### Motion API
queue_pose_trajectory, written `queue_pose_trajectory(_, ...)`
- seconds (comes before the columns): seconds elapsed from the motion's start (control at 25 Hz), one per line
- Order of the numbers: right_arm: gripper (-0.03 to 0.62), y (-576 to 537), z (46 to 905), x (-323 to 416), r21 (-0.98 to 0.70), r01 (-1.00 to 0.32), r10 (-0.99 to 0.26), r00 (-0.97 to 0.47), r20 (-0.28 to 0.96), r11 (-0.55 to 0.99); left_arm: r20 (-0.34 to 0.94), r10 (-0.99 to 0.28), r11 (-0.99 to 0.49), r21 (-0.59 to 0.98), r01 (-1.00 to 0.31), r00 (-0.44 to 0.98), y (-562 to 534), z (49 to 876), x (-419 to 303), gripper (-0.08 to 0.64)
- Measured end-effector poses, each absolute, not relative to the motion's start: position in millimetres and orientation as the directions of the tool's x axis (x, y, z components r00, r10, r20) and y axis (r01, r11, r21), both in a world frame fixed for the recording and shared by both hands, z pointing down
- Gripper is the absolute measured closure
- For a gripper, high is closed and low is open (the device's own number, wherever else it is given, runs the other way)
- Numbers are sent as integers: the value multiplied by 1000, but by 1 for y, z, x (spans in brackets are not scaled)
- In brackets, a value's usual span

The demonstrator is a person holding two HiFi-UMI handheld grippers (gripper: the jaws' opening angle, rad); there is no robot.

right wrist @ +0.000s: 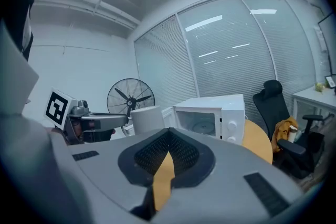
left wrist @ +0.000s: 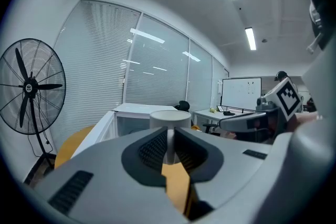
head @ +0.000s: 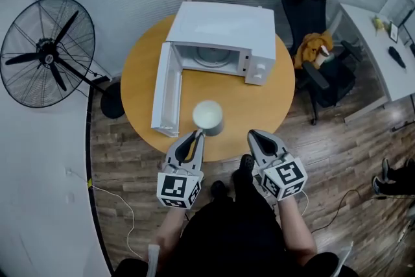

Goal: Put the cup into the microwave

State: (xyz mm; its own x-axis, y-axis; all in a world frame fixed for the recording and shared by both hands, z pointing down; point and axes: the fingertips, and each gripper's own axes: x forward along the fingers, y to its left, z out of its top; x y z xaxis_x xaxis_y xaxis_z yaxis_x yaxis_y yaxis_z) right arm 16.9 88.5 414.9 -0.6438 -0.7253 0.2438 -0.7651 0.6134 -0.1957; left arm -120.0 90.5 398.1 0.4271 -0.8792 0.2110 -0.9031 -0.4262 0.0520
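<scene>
Left gripper (head: 197,135) is pinching the cup (head: 208,117) by its handle (left wrist: 169,145) near the table's (head: 139,71) front edge, needing a level carry; right gripper (head: 253,135) is idling closed, empty.

Left tool (left wrist: 169,136) closed on the handle of white cup (left wrist: 170,119). Behind cup: white microwave (left wrist: 137,113), door open. Below cup: orange bench (left wrist: 73,145). Far left of cup: fan (left wrist: 29,86). Right of cup: right tool (left wrist: 224,124).
</scene>
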Motion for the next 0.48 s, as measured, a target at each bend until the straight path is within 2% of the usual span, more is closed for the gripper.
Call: queue_pose_trajectory(0.48,583,10,416,39,-216,-718,-676,-696,240,662,241,-902,-359,42,-932,359,19,408,-98,523)
